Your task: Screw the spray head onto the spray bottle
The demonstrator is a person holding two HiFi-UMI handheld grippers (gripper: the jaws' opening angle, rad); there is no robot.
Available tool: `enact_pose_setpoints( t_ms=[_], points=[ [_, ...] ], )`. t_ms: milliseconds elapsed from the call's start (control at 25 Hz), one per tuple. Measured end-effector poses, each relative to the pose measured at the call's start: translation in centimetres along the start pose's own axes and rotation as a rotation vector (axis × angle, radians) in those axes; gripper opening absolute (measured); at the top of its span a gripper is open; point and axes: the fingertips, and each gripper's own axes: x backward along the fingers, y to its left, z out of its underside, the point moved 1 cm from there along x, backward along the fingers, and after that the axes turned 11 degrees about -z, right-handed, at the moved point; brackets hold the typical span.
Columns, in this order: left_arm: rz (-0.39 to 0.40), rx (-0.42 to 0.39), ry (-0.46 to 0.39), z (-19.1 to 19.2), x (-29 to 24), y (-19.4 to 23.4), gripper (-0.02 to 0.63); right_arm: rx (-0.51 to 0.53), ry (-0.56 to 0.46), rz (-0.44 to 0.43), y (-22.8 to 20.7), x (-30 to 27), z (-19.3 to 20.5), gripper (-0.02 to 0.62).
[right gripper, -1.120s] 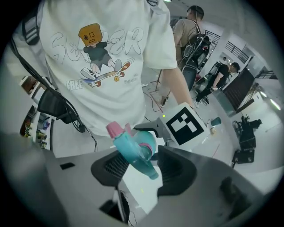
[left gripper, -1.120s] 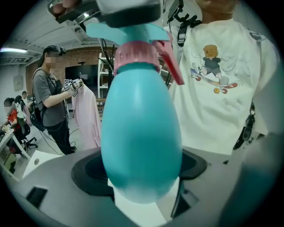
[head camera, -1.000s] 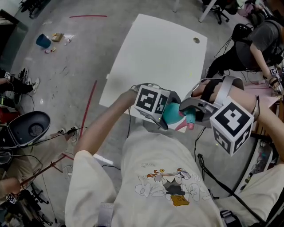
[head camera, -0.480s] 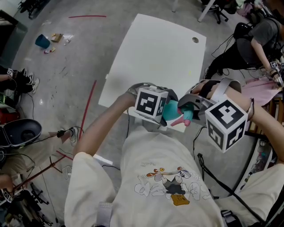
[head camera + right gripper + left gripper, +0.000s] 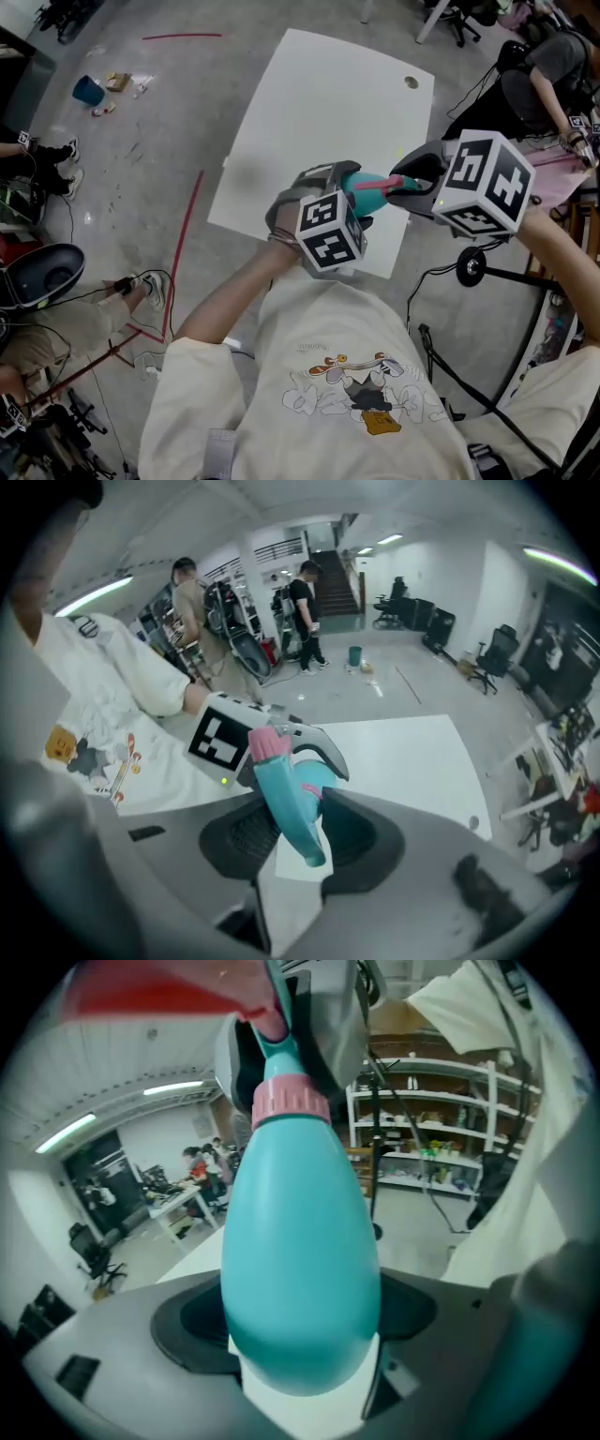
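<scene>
Left gripper [image 5: 339, 192]: fingers spread wide and pinching the fat lower body of the teal spray bottle [image 5: 300, 1241], held in the air above the near edge of the white tabletop [image 5: 319, 112], toward its right corner. Bottle neck points right, and the pink collar [image 5: 291, 1102] sits on it. Spray head [image 5: 286, 794] meets the neck. Right gripper [image 5: 417, 178]: fingers pinching the spray head.

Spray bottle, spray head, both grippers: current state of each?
spray bottle: held in the air, base clamped, head fitted on its neck.
spray head: on the neck, pink collar at the joint; tightness unclear.
left gripper: shut on spray bottle.
right gripper: shut on spray head.
</scene>
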Motion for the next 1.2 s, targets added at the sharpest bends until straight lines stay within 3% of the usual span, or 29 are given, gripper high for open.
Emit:
enact_pose_setpoints(
  t_ms=[80,160,440,640,800,920,1040,1200],
  points=[
    [-0.121,0.021,0.03,-0.2,-0.5,1.2,0.422,-0.072,-0.022,0.03,-0.8,0.2,0.1,0.126],
    [-0.166,0.04,0.047,-0.2,-1.1,1.2,0.422,-0.093,-0.018,0.051,-1.1,0.0,0.4,0.126],
    [-0.079,0.091,-0.033,1.2,-1.8,-0.4,0.422,0.04,0.092,0.112,-0.7,-1.7,0.7,0.137],
    [-0.026,0.271,-0.131,3.2,0.1,-0.8,0.422,0.04,0.01,0.137,1.0,-0.6,-1.3,0.155],
    [-0.034,0.347,-0.151,3.6,1.7,-0.2,0.422,0.005,-0.166,0.172,1.2,0.4,-2.8,0.153],
    [-0.057,0.369,-0.161,2.8,0.7,0.5,0.423,-0.047,-0.46,0.223,-0.9,2.4,-1.7,0.149],
    [-0.088,0.406,-0.185,2.4,-0.6,2.3,0.422,-0.145,-0.745,0.353,-5.0,4.5,0.6,0.144],
    [-0.159,0.393,-0.196,4.9,-2.4,3.9,0.422,-0.267,-0.872,0.485,-8.5,1.2,3.7,0.144]
  ],
)
